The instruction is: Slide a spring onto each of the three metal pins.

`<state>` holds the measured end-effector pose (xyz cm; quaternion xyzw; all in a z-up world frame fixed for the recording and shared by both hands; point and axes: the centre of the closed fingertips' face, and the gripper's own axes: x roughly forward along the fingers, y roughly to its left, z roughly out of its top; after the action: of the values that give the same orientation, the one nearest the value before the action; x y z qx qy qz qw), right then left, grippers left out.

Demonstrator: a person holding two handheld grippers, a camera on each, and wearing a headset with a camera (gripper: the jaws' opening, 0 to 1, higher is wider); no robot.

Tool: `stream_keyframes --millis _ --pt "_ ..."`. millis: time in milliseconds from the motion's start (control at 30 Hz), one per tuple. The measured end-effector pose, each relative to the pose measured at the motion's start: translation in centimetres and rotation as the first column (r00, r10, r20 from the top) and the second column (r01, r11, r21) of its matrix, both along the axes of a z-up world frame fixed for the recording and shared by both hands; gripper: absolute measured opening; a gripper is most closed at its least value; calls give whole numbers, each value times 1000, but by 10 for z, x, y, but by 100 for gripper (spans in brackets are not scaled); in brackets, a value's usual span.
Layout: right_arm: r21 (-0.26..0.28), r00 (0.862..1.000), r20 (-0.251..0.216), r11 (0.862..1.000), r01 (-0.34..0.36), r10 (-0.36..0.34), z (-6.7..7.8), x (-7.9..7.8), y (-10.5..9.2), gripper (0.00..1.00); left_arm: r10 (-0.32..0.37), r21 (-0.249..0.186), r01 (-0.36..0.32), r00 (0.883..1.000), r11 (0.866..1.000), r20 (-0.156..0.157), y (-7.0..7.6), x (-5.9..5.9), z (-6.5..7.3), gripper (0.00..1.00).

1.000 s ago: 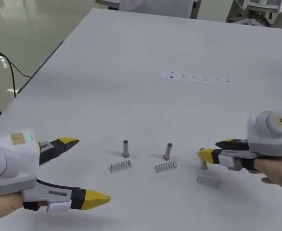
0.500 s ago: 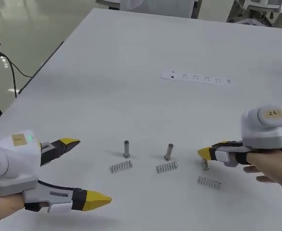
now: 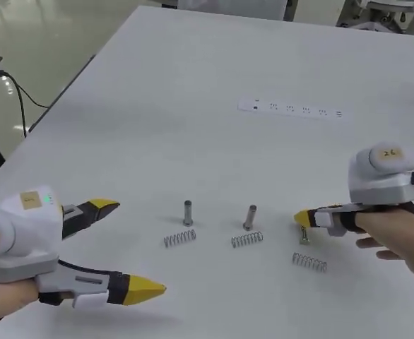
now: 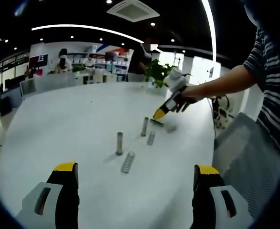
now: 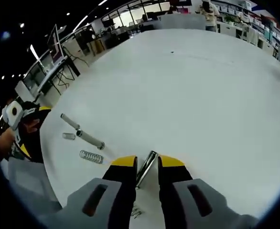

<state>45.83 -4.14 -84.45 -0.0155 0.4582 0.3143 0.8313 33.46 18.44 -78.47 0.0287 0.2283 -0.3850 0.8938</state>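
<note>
Right gripper (image 5: 148, 162) fingers clamped on rightmost pin (image 5: 145, 172). Left gripper (image 3: 133, 246) fingers spread wide. Three springs (image 3: 179, 239) lie loose on tabletop (image 3: 263, 162).

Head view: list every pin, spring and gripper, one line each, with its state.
Left pin: upright, bare.
Middle pin: upright, bare.
Right pin: bare, gripped.
Left spring: lying loose, on no pin.
Middle spring: lying loose, on no pin.
Right spring: lying loose, on no pin.
Left gripper: open, empty.
Right gripper: shut on right pin.
</note>
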Motion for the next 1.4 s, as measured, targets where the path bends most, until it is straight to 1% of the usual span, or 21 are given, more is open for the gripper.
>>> stream_keyframes --millis 67,200,367,500,667,800,933,1000,1200,1233,1400 --pt "-4 1000 -3 1000 5 -5 0 0 0 14 -3 1 3 1000 1000 -4 -1 -1 -1 98" --pt "-34 999 -23 999 26 -27 -4 1 -1 12 0 0 0 1000 1000 -3 0 0 -1 98" --pt "-48 999 -28 998 37 -38 -4 5 1 10 6 -2 -6 1000 1000 -3 2 1 -1 98" --pt "-76 997 -54 996 46 -51 -10 3 1 9 6 -2 -6 1000 1000 -5 2 1 -2 98" --pt "-84 997 -55 995 48 -52 -10 4 2 8 7 -3 -7 1000 1000 -8 2 1 -4 98" --pt "-105 997 -60 994 34 -40 -10 4 2 8 7 -3 -7 1000 1000 -10 2 2 -5 98" --pt "-123 997 -69 992 34 -43 -11 2 0 6 5 -5 -6 1000 1000 -12 0 2 -5 98" --pt "-133 998 -57 991 14 -22 -11 2 0 5 4 -5 -4 1000 1000 -12 -1 2 -5 98" --pt "-114 998 -52 993 10 -17 -11 -4 -1 5 2 -2 -2 1000 1000 -16 0 1 -7 98" --pt "-109 999 -41 994 4 -9 -10 -5 -1 5 3 -3 -3 1000 1000 -16 0 1 -7 98" --pt "-91 1000 -15 996 -3 2 -5 -7 -3 5 6 0 -6 1000 1000 -15 1 1 -7 97"
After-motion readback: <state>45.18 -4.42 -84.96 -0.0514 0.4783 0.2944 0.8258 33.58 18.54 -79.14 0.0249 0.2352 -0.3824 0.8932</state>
